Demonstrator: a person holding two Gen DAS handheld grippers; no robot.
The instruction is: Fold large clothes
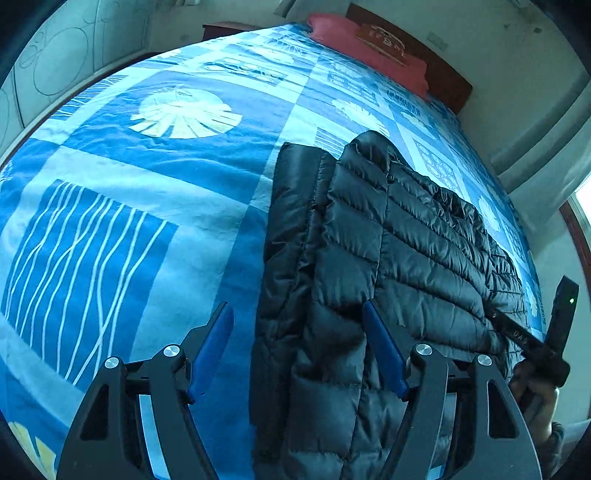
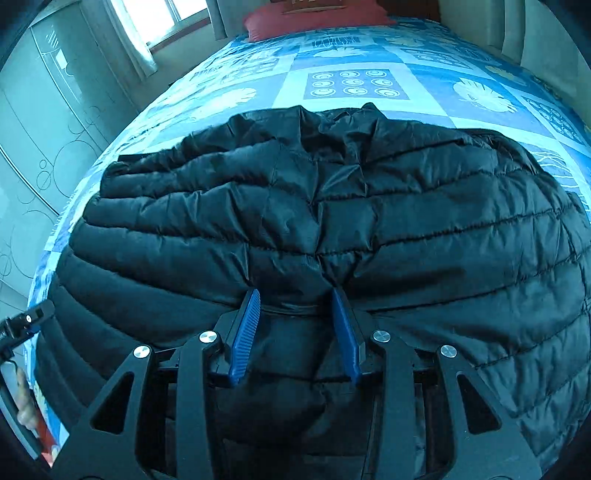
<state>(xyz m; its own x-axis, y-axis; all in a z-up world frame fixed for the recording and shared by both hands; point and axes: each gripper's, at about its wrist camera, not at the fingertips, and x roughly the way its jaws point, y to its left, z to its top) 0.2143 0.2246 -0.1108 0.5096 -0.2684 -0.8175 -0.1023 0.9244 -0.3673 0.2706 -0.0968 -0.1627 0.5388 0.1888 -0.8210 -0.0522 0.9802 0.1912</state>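
Note:
A black quilted puffer jacket (image 1: pixel 406 240) lies on the blue patterned bed cover (image 1: pixel 147 166), folded into a long strip. My left gripper (image 1: pixel 295 319) hangs open and wide over the jacket's near left edge, its pads clear of the fabric. In the right wrist view the jacket (image 2: pixel 332 206) fills the middle. My right gripper (image 2: pixel 295 295) is shut on a bunched fold of its near edge, and creases run out from the pinch. The other gripper's body (image 2: pixel 26 325) and a hand (image 2: pixel 26 398) show at the left edge.
A red pillow (image 1: pixel 354 40) and a dark wooden headboard (image 1: pixel 443 70) mark the far end of the bed. A patterned wardrobe (image 2: pixel 44 129) and a curtained window (image 2: pixel 166 18) stand beside the bed. Bare bed cover (image 2: pixel 347 85) stretches beyond the jacket.

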